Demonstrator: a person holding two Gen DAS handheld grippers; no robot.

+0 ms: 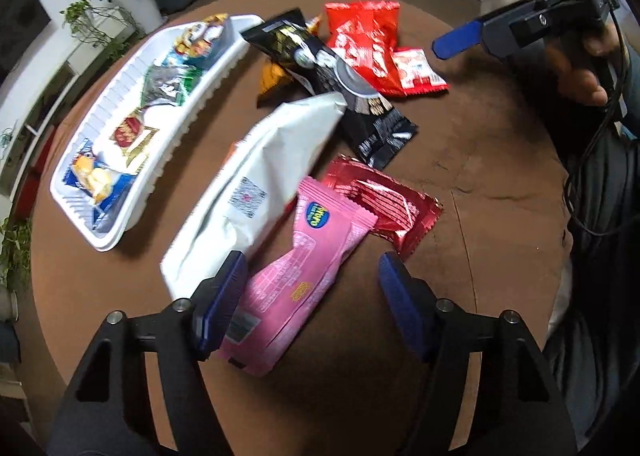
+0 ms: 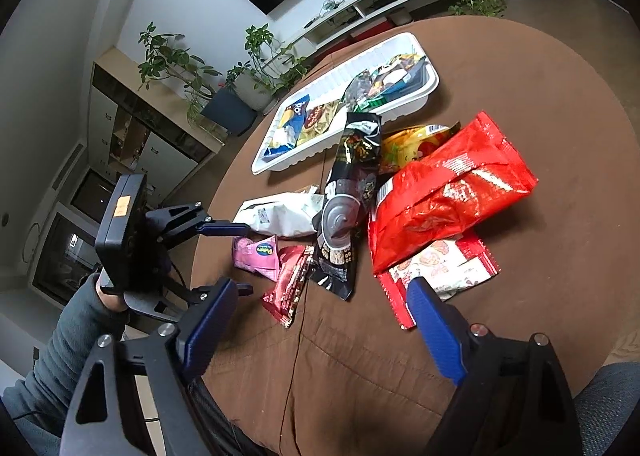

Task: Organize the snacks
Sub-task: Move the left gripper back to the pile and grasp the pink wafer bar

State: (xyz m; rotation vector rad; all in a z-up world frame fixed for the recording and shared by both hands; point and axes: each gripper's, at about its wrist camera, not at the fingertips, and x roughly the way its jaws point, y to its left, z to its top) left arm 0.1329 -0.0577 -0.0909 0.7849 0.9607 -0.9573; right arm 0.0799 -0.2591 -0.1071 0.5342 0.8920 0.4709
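**snackstacker:** Left to right, this is what was on the brown table [image 1: 480,160]: white tray [image 1: 120,104] on the left, already holding a few packets. Just beside it lay the white bag [image 1: 256,184], then the pink wafer pack [image 1: 312,252] overlapping its lower edge, then the dark red wrapper [image 1: 384,204]. The left gripper [image 1: 312,296] pointed down over the pink pack, jaws partly open with the pack between them. One pad looked right against its edge, the other stood clear, so no grip yet.

**trayguy:** And the right gripper [image 2: 320,332]?

**snackstacker:** It hovered wide open with nothing in it, near the red-and-white packet [image 2: 444,268] under the big red bag [image 2: 452,192].

**trayguy:** For the pink one I'd have centred the jaws across its narrow width, pinched low, and lifted straight up so the white bag didn't drag along. Then into the free stretch of tray.
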